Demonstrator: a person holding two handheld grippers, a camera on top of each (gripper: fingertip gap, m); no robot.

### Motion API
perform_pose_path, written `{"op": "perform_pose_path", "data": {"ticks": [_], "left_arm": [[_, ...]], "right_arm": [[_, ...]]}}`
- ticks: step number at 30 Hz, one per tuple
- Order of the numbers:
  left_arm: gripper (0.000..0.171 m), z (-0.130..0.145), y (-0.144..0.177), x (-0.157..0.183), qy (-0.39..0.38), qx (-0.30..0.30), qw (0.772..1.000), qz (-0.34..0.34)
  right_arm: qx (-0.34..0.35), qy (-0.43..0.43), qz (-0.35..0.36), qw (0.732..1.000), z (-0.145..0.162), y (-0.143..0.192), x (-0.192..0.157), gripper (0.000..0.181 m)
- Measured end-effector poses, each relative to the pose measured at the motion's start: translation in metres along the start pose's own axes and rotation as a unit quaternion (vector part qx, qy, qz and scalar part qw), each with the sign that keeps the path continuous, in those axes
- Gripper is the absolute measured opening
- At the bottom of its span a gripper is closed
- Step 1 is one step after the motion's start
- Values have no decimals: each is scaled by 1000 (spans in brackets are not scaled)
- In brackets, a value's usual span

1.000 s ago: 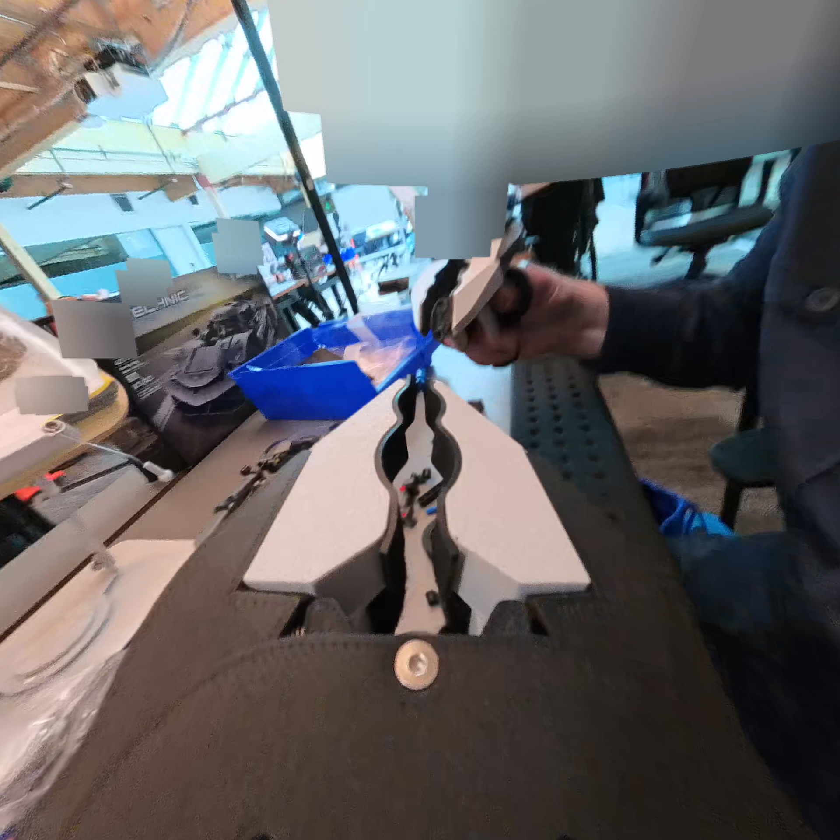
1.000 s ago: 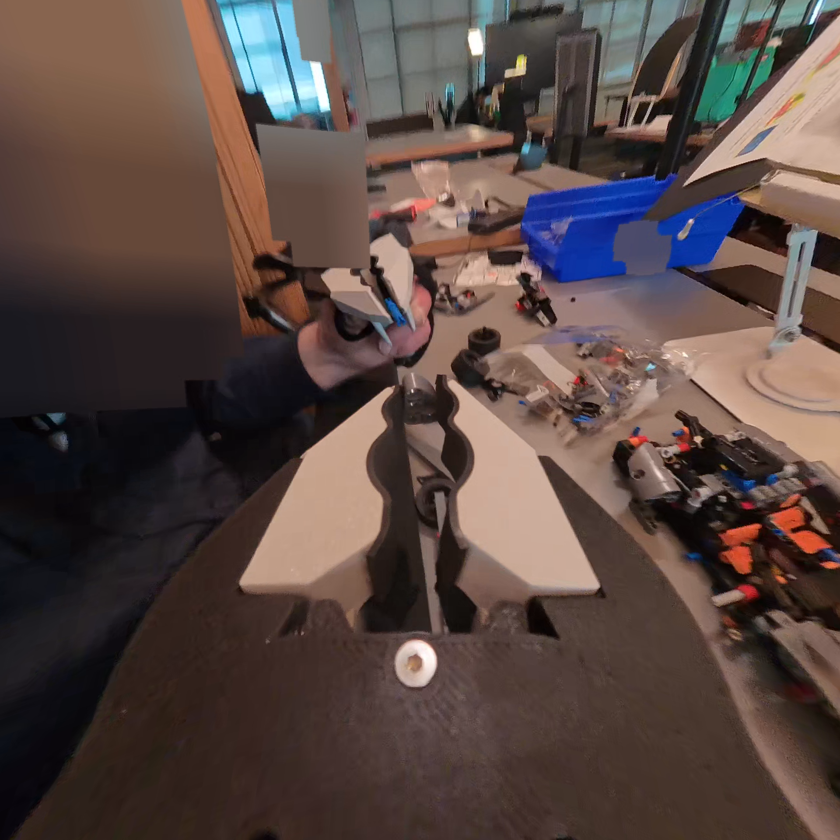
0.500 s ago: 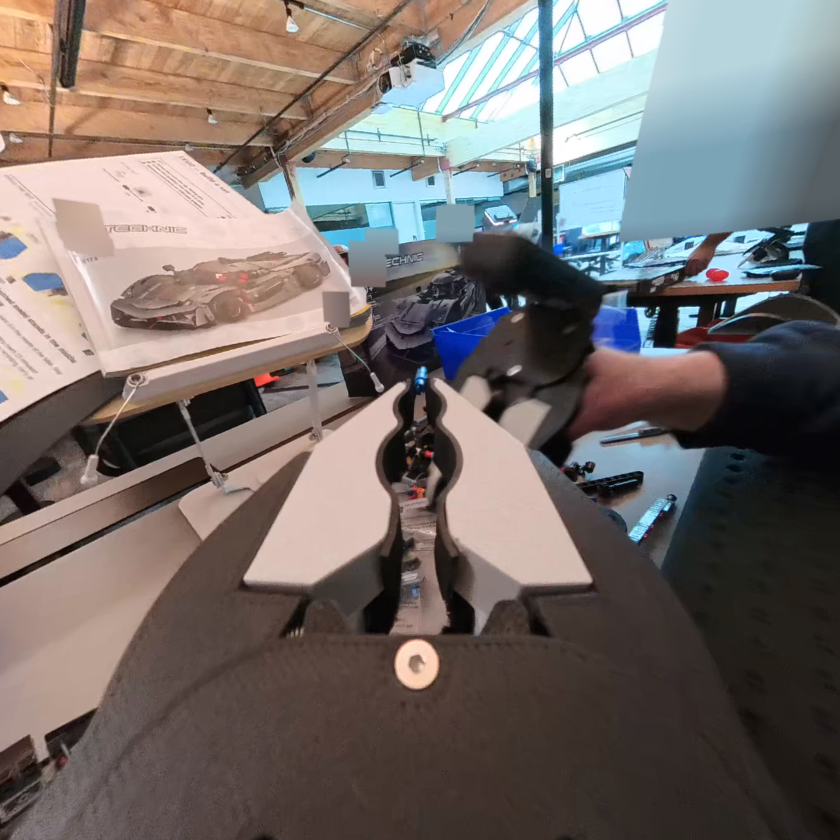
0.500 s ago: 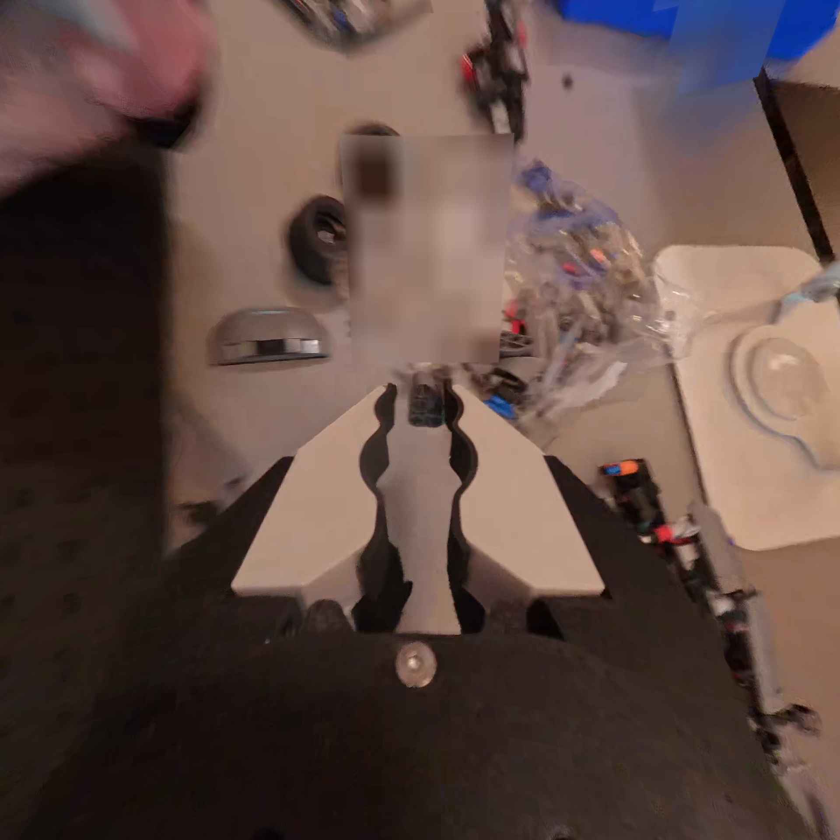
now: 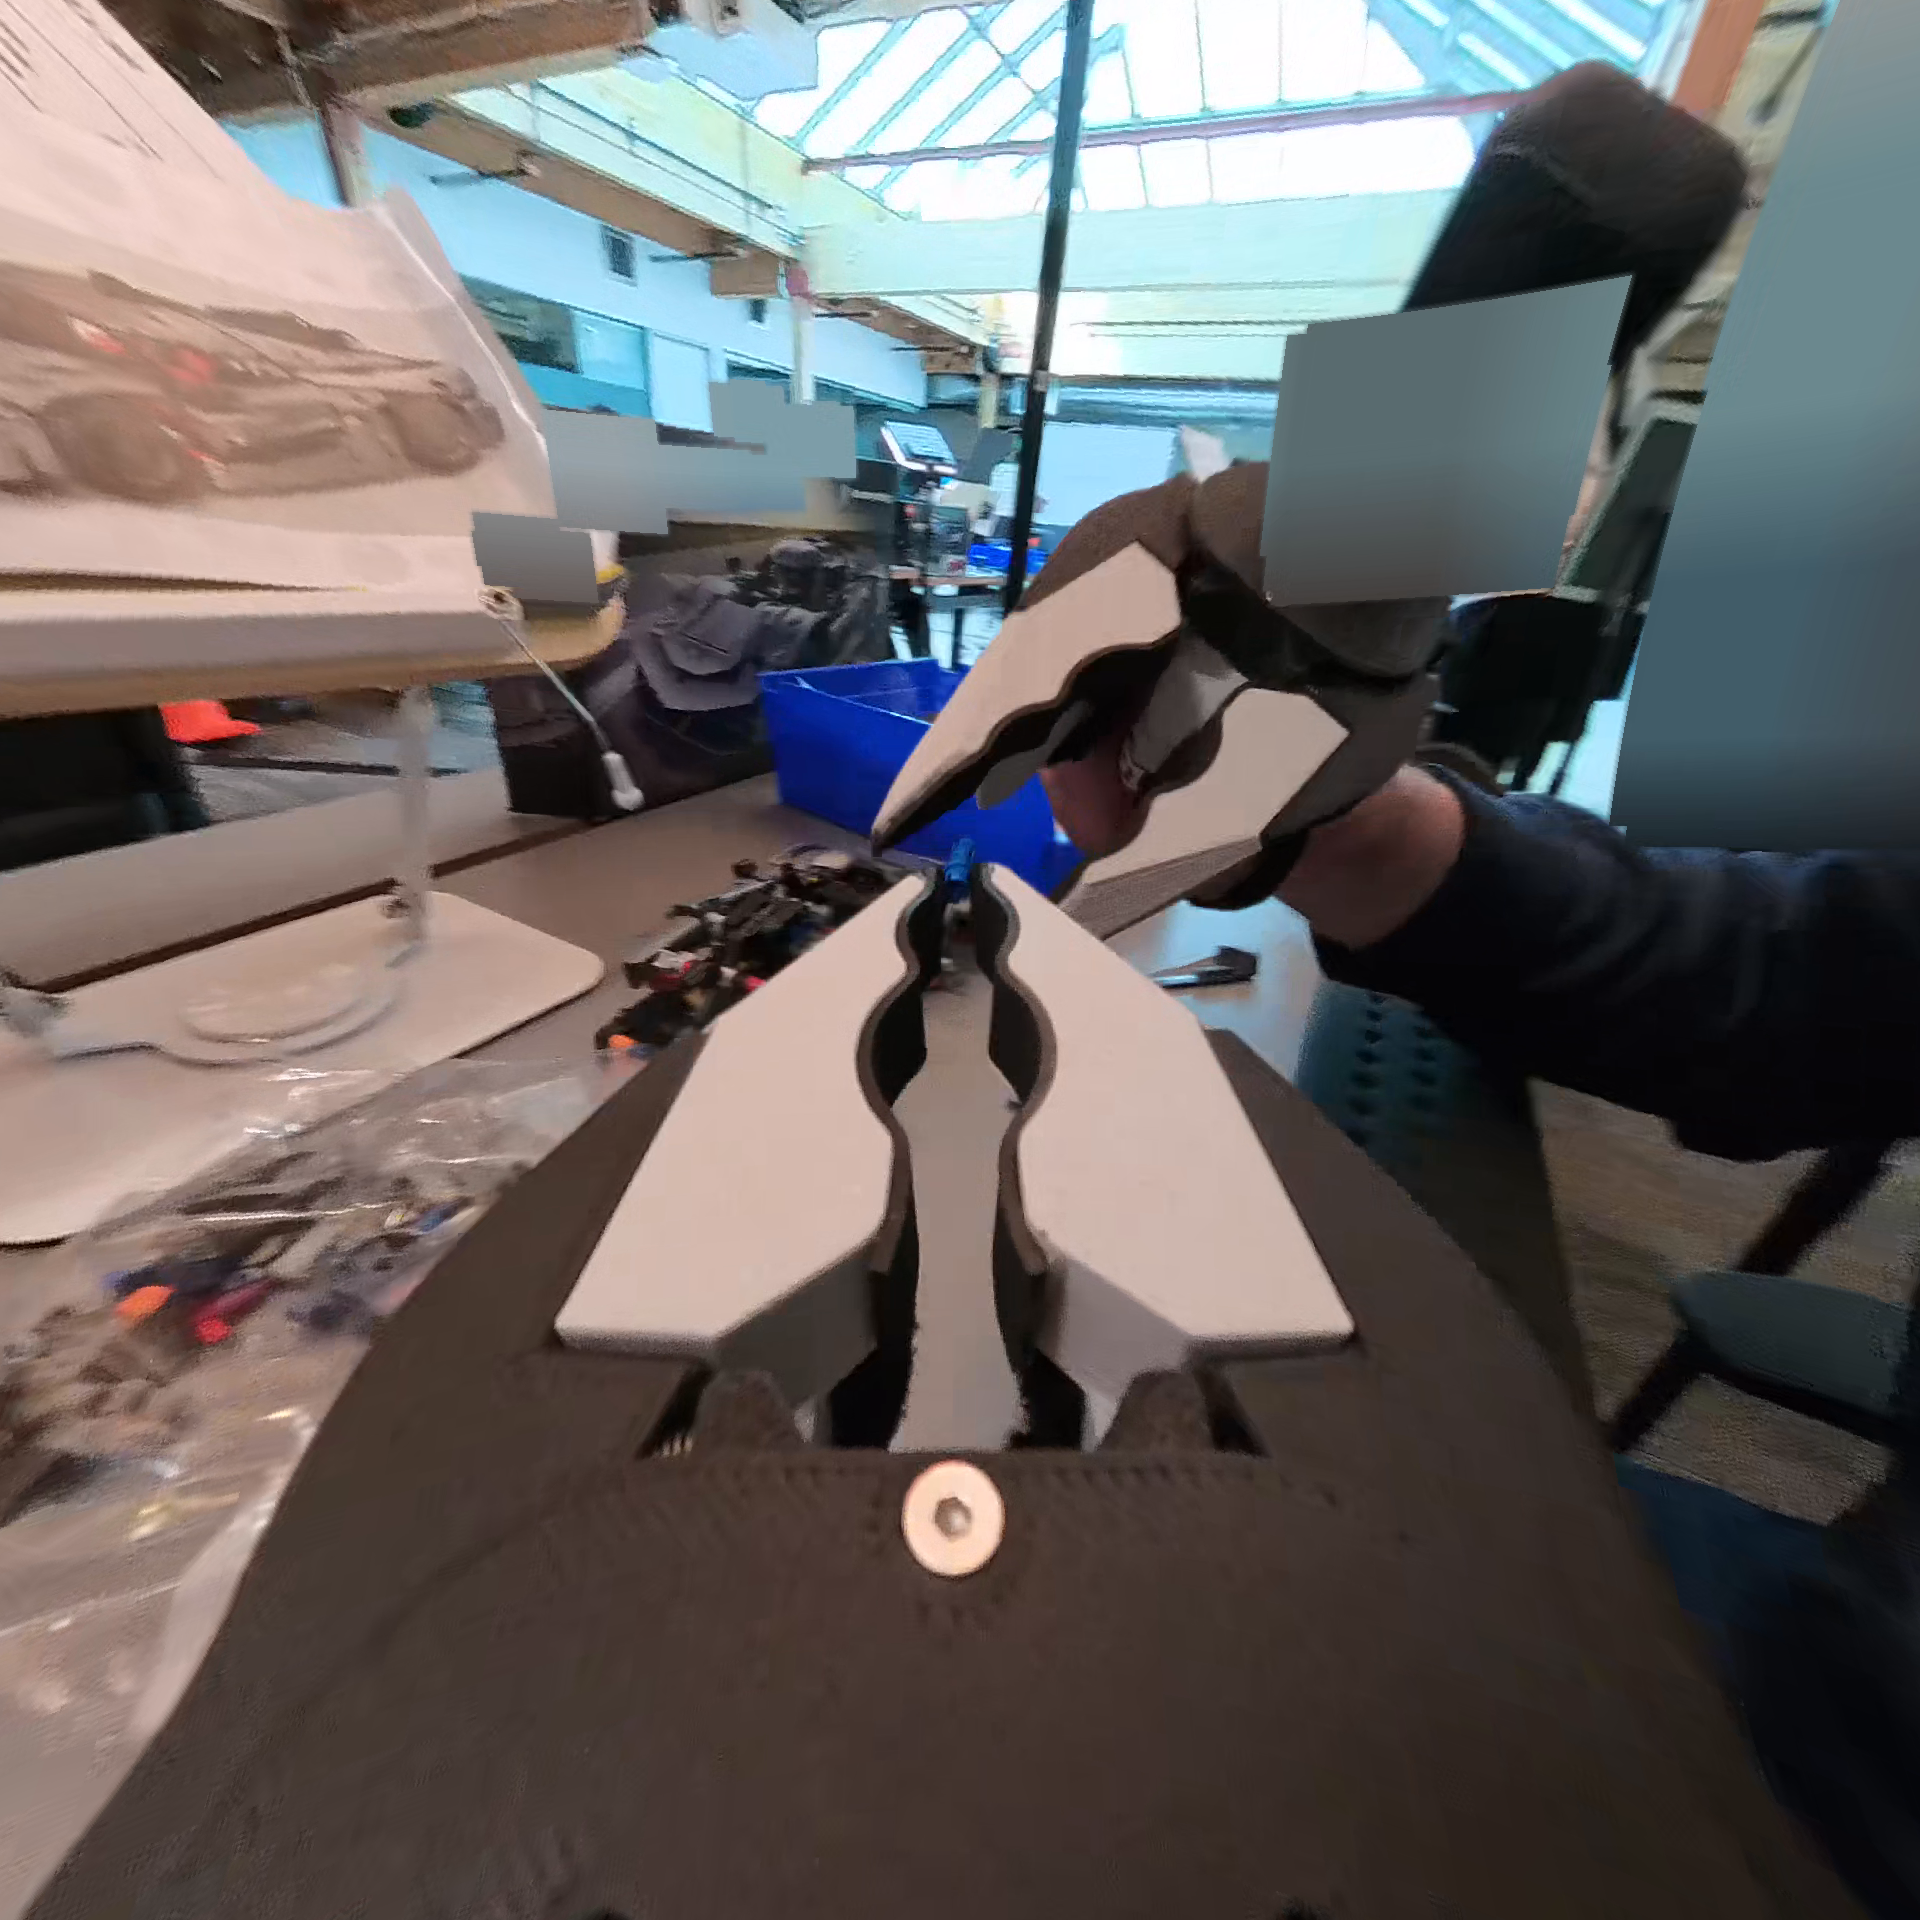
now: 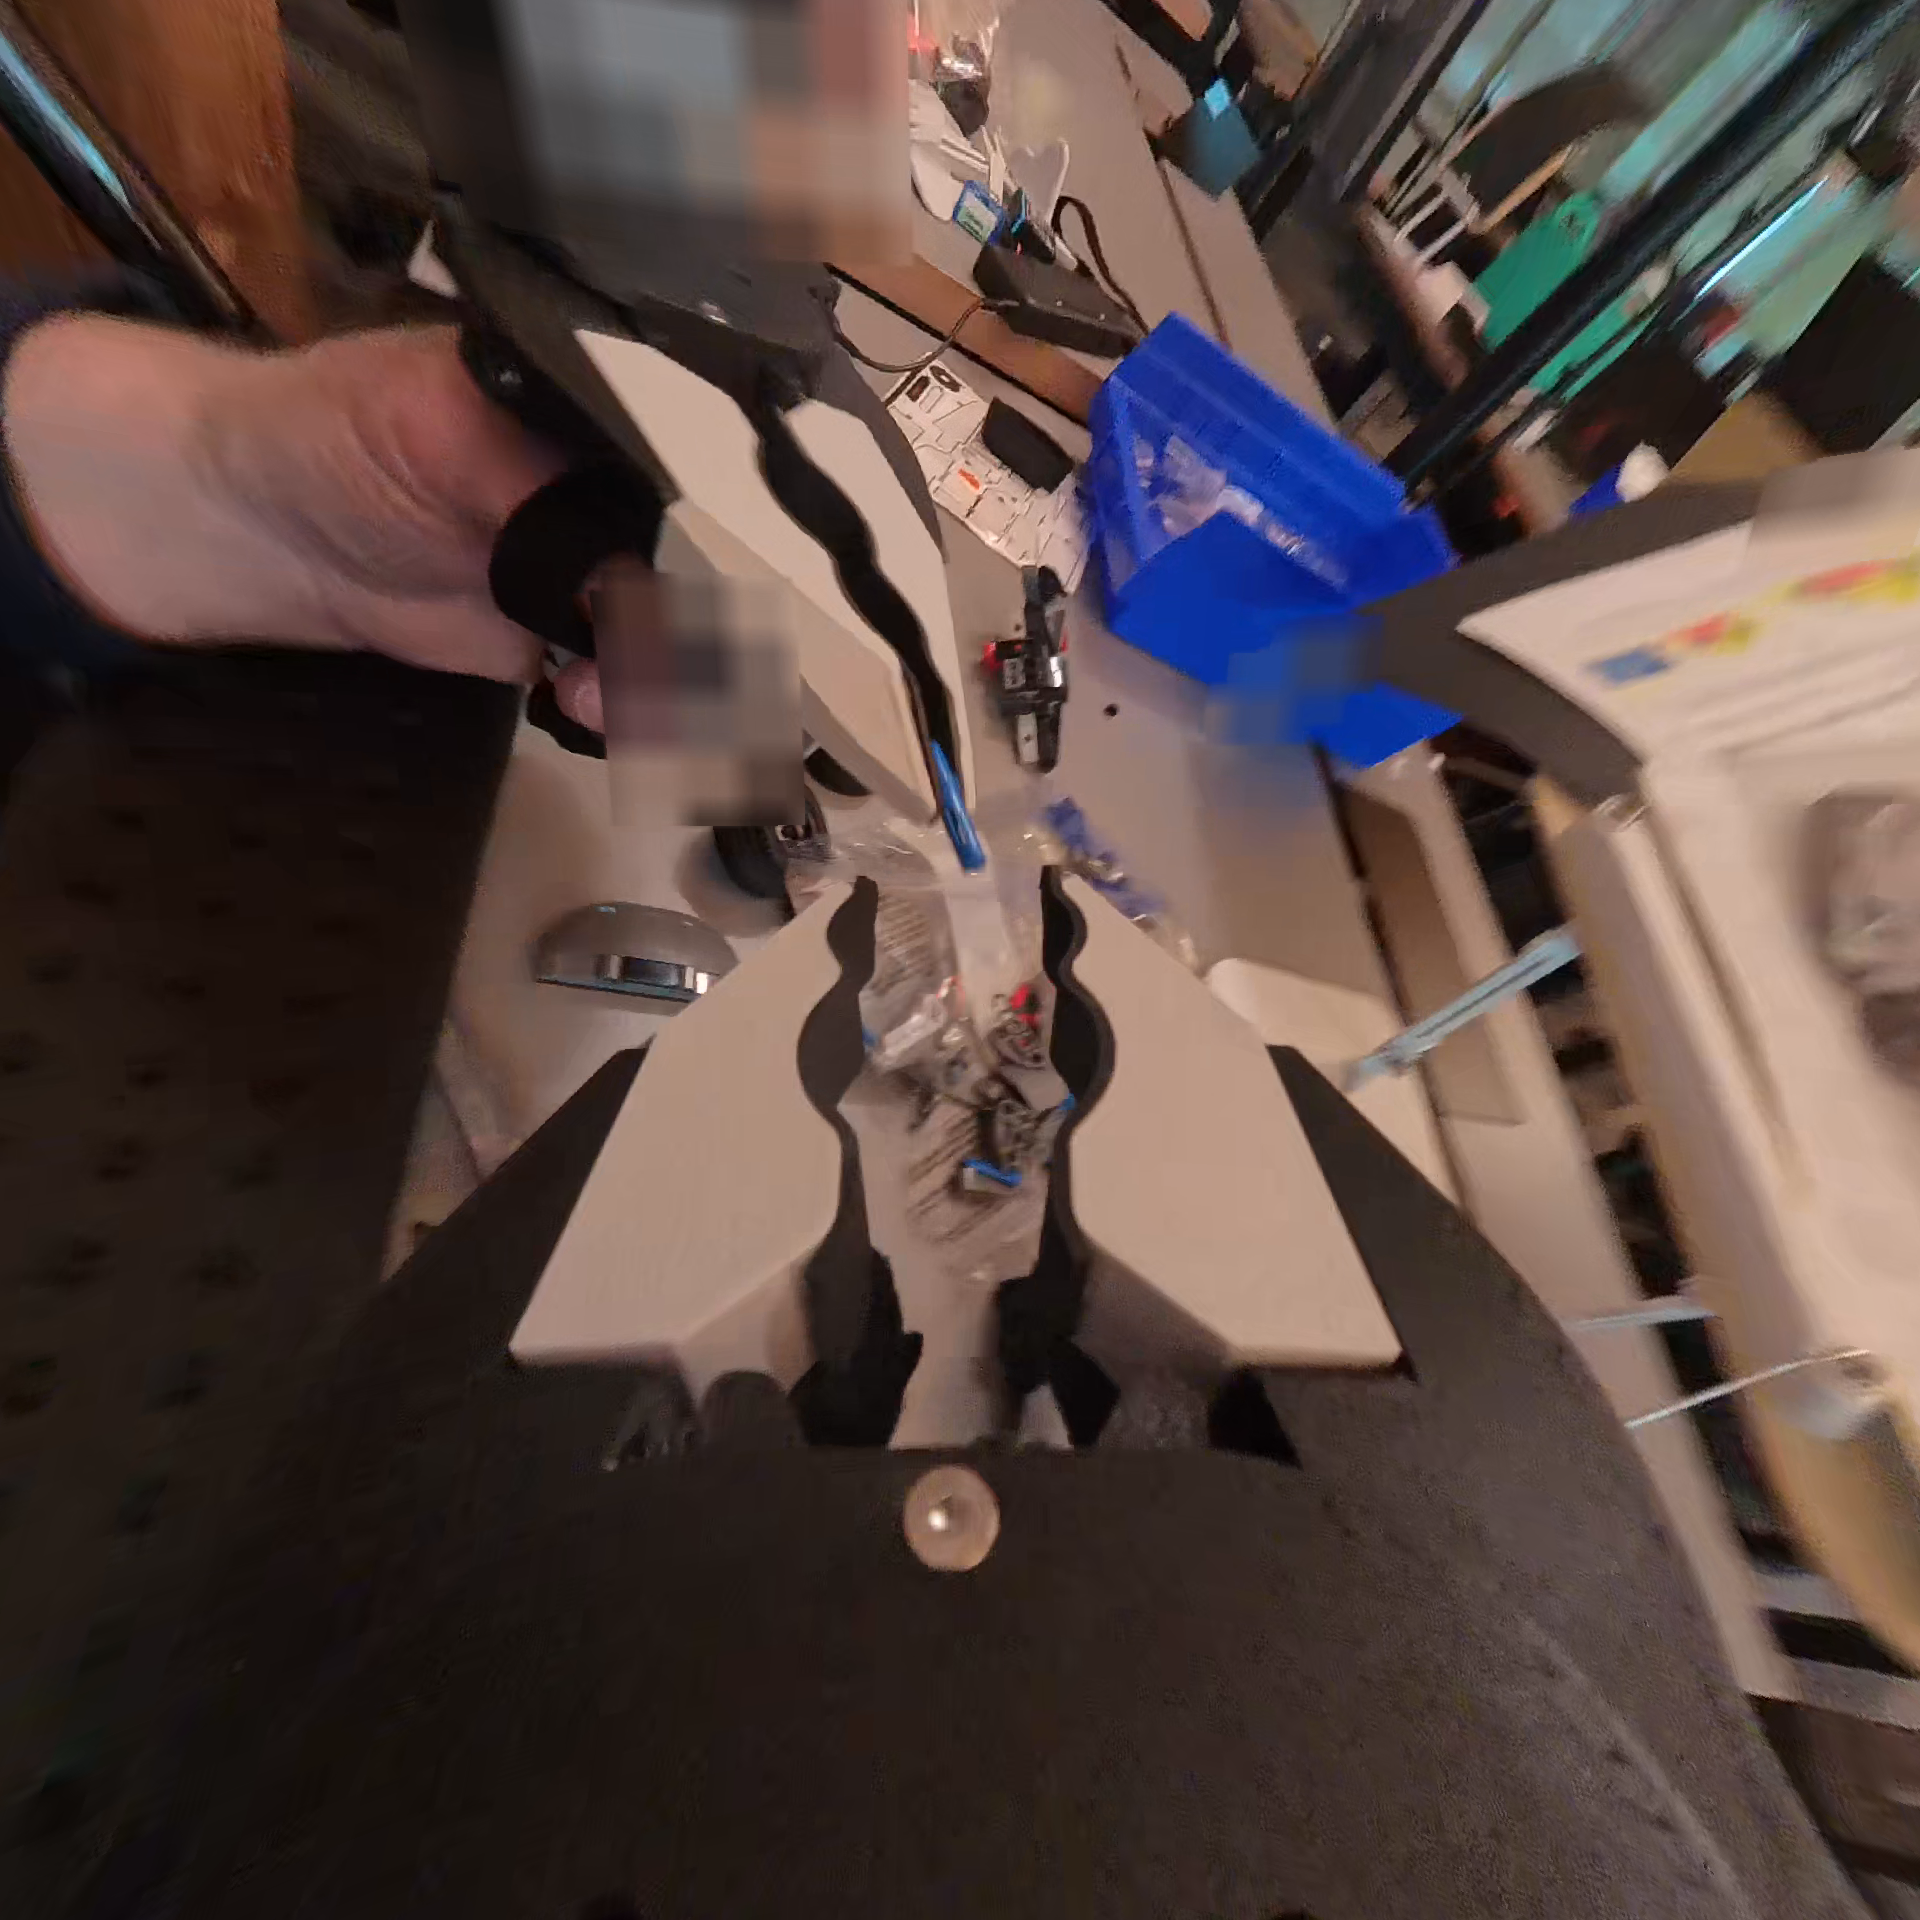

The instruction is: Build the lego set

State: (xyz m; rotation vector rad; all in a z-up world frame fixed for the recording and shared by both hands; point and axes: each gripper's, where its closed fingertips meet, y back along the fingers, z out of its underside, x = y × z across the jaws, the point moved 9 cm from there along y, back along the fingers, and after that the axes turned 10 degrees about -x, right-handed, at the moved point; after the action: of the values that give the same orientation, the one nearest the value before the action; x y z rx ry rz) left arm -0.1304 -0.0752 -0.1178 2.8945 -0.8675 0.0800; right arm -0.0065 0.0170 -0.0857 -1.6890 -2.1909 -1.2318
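My left gripper (image 5: 958, 883) is shut on a small blue pin (image 5: 961, 860) that sticks out past its fingertips. The right wrist view shows the same grip from the side, with the blue pin (image 6: 958, 805) pointing down from the left gripper's (image 6: 940, 774) closed tips. My right gripper (image 6: 956, 888) is open and empty, its tips just short of the pin's end. In the left wrist view the right gripper (image 5: 987, 868) hovers with its two fingers spread on either side of the pin, not touching it. A partly built dark car model (image 5: 748, 935) lies on the table behind.
A blue bin (image 5: 831, 727) (image 6: 1247, 520) stands at the back. An instruction booklet (image 5: 208, 395) rests on a stand with a white base (image 5: 312, 987). A clear bag of parts (image 6: 935, 1018) (image 5: 260, 1247), a black tyre (image 6: 758, 852) and a grey curved piece (image 6: 623, 951) lie below the grippers. Both grippers' tips are close together, under 4 cm apart. From either gripper's tips it is about 15 cm to the grey curved piece (image 6: 623, 951).
The right jaws have opened wider, and the small dark piece at their tips earlier no longer shows. Both grippers have swung round and now meet tip to tip. The left grip is unchanged.
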Motion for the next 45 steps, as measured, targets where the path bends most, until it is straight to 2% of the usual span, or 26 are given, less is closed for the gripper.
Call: {"op": "perform_pose_path", "data": {"ticks": [2, 5, 9, 13, 15, 17, 20, 23, 25, 27, 28, 30, 35, 38, 40, 43, 45], "left_arm": [[3, 2, -3, 1, 21, -6, 999, 36], [3, 3, -4, -2, 31, -8, 999, 39], [3, 6, -5, -3, 45, -19, 997, 54], [3, 7, -7, -2, 59, -21, 995, 83], [4, 7, -8, 0, 27, -42, 997, 55], [11, 6, -2, -3, -10, -53, 998, -11], [4, -1, 13, -9, 21, 7, 1000, -19], [4, -6, 32, -21, 19, 54, 993, -99], [6, -4, 33, -24, 38, 64, 993, -93], [10, 0, 27, -26, 67, 48, 994, -64], [12, 2, 25, -27, 75, 39, 994, -68], [12, 2, 26, -27, 69, 41, 994, -76], [13, 2, 25, -26, 73, 41, 994, -68], [12, 2, 24, -25, 63, 34, 995, -76], [12, 3, 21, -24, 66, 30, 995, -65], [12, 3, 18, -22, 65, 26, 996, -57], [12, 3, 16, -21, 64, 23, 996, -52]], "right_arm": [[-2, 47, 30, 998, -8, 1, -5, 24], [-27, 91, 53, 994, -10, 0, -12, 11], [-50, 125, 75, 988, -9, -1, -18, 7], [-61, 133, 68, 987, -8, 3, -20, 4], [-69, 108, 58, 990, -4, 2, -18, 2], [-68, 77, 46, 994, 5, 1, -14, 2], [-74, 36, 14, 997, 16, -1, -8, 1], [-123, 12, -39, 992, 31, -24, -7, 1], [-155, -2, -44, 987, 43, -50, -5, 2], [-193, -9, -4, 981, 53, -74, 5, 2], [-207, -5, 11, 978, 57, -82, 8, 8], [-205, -7, -7, 979, 57, -86, 8, 9], [-178, -38, -30, 983, 53, -62, 16, 8], [-169, -57, -95, 979, 54, -32, 11, 8], [-211, -51, -173, 961, 66, -15, -5, 13], [-284, -43, -231, 930, 92, 3, -30, 24], [-295, -49, -261, 918, 105, 10, -43, 29]]}}
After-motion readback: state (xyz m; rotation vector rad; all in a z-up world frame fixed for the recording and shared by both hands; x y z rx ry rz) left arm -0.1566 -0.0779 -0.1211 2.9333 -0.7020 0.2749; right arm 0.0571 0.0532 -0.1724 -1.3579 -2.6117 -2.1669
